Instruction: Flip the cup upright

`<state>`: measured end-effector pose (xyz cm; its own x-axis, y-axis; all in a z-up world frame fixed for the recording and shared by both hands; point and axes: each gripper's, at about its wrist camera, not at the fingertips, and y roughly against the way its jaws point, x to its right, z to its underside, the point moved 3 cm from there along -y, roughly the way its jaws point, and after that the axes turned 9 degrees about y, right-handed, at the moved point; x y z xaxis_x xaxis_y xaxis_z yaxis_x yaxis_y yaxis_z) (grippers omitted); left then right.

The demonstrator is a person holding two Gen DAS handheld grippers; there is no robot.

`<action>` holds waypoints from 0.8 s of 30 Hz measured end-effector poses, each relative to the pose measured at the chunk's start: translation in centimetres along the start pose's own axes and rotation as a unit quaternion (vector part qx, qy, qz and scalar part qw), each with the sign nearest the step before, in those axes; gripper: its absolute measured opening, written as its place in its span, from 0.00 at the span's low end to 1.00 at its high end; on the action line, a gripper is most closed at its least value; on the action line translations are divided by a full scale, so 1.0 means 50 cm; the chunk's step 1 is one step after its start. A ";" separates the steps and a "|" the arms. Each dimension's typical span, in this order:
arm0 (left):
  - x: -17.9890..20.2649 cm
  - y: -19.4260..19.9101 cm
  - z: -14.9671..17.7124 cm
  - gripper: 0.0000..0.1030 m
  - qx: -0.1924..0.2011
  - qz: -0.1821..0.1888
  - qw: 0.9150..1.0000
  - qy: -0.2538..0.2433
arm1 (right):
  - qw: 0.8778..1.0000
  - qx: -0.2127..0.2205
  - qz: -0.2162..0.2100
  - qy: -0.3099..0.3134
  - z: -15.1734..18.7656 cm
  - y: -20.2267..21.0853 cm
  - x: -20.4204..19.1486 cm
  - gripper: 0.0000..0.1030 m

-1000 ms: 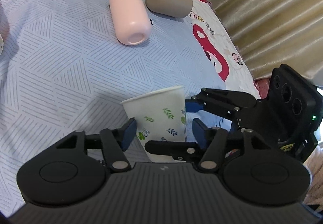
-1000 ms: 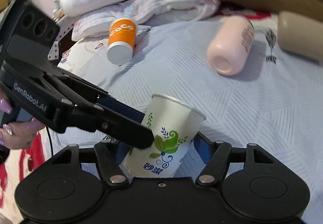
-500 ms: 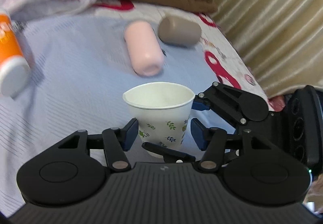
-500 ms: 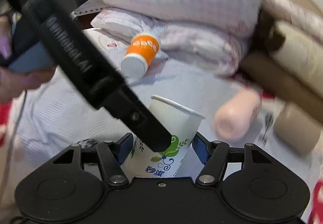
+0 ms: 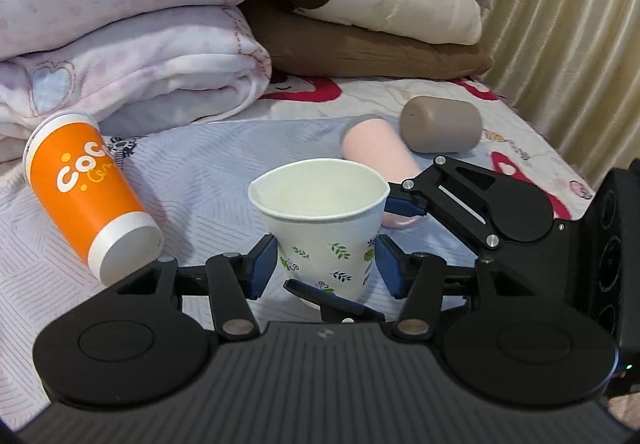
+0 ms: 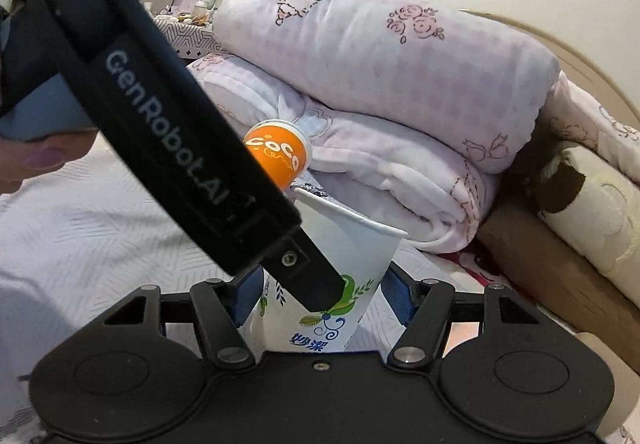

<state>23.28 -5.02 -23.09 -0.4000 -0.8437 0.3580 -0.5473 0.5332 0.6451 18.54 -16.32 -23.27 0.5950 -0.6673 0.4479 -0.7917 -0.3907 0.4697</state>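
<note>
I see the white paper cup (image 5: 320, 228) mouth-up at centre frame, between the blue pads of my left hand-held gripper (image 5: 326, 268), whose jaws stand apart from its wall. My right hand-held gripper (image 6: 320, 296) clamps the cup (image 6: 340, 264); blue Chinese characters show low on it. "GenRobot.AI" reads on the left one's finger. An orange "CoCo" cup (image 5: 86, 191) lies on the bed (image 5: 200, 171) at left.

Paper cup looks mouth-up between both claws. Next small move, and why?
Probably ease the white paper cup straight down until its base sits flat on the bedspread, before opening anything. Its mouth faces up, but it leans in the right wrist view, and its base is hidden behind a finger of the right claw. The left claw flanks its walls.
</note>
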 end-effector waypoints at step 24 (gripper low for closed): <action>0.008 0.007 0.051 0.56 -0.038 0.009 0.998 0.051 | 0.993 -0.075 -0.053 -0.078 0.034 0.005 -0.002 0.73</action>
<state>21.03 -5.02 -24.44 -0.3310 -0.8379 0.4339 -0.4820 0.5455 0.6856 18.04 -17.43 -24.51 0.6363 -0.7219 0.2721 -0.6891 -0.3731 0.6213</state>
